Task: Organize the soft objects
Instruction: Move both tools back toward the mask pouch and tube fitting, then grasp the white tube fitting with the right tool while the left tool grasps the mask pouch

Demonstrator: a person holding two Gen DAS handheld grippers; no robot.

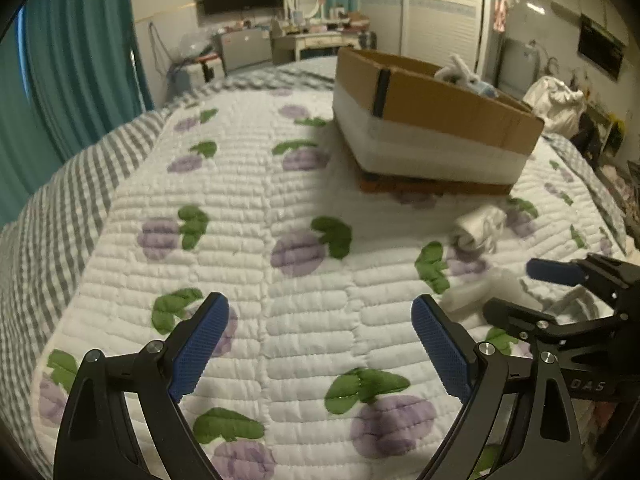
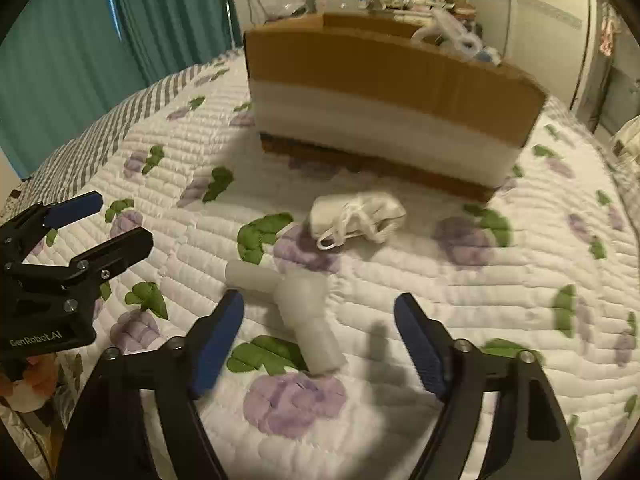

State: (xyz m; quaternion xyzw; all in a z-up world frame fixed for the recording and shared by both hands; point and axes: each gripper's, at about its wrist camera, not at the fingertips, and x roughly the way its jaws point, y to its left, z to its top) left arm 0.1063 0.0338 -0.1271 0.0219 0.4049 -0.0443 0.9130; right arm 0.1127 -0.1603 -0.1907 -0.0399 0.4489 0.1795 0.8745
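— White quilt point(image 2: 400, 320) with purple fruit under me; the box point(image 2: 380, 92) sits toward the bed's far end, a plush point(image 2: 452, 32) poking out of it.
— Your tools?
— My left gripper point(image 1: 320, 312) hangs wide open over bare quilt. My right gripper point(image 2: 318, 304) is open too, nothing pinched; the pale T-shaped piece point(image 2: 304, 312) lies between its fingers, untouched.
— Anything else?
— A white bundle point(image 2: 356, 216) lies between that piece and the box.
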